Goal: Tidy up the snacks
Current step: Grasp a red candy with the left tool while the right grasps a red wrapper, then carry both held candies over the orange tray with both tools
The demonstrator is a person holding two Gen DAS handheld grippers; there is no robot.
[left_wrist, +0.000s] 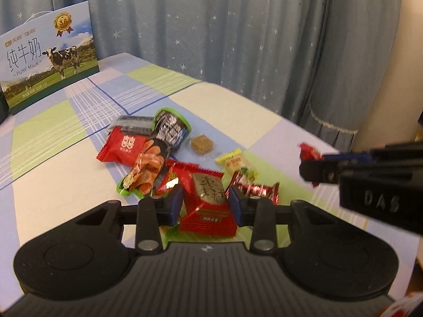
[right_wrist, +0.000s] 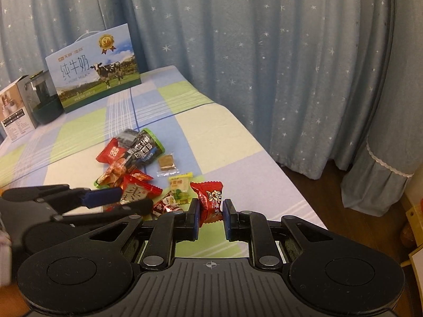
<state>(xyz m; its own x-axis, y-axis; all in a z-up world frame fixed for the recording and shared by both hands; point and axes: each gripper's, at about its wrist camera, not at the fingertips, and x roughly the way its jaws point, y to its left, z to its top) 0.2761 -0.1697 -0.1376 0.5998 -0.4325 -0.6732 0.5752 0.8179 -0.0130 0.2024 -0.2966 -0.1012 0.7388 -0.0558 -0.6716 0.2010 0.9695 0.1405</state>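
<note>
**A:** Checked cloth on the table (left_wrist: 66, 158), starry blue curtain behind. Status on the snacks?

**B:** Early, by my read. Most of the snack pile (left_wrist: 169, 158) sits loose mid-table, nothing visibly sorted. Left claw (left_wrist: 206, 202) is closed round a red packet with gold label (left_wrist: 208, 203); pads touch its sides, looks pinched. It's at the near edge of the pile, can't tell if it's off the cloth. Right claw (right_wrist: 210, 211) is clamped on a small red candy wrapper (right_wrist: 210, 200), held up just right of the pile.

**A:** What's left?

**B:** Roughly everything else: red double-happiness packet (left_wrist: 121, 149), long green-edged pouch (left_wrist: 156, 155), brown cube in clear wrap (left_wrist: 202, 144), yellow sachet (left_wrist: 236, 162), red foil piece (left_wrist: 253, 190).

**A:** Destination?

**B:** Not identifiable. Milk carton box (right_wrist: 97, 71) stands at the far end, with a smaller box and dark container (right_wrist: 43, 97) beside it in the right view. No tray or bin visible.

**A:** Blind spots?

**B:** Grey packet at the back of the pile is mostly covered. Packets overlap, so the count is uncertain. The claw bodies hide the near table edge.
</note>
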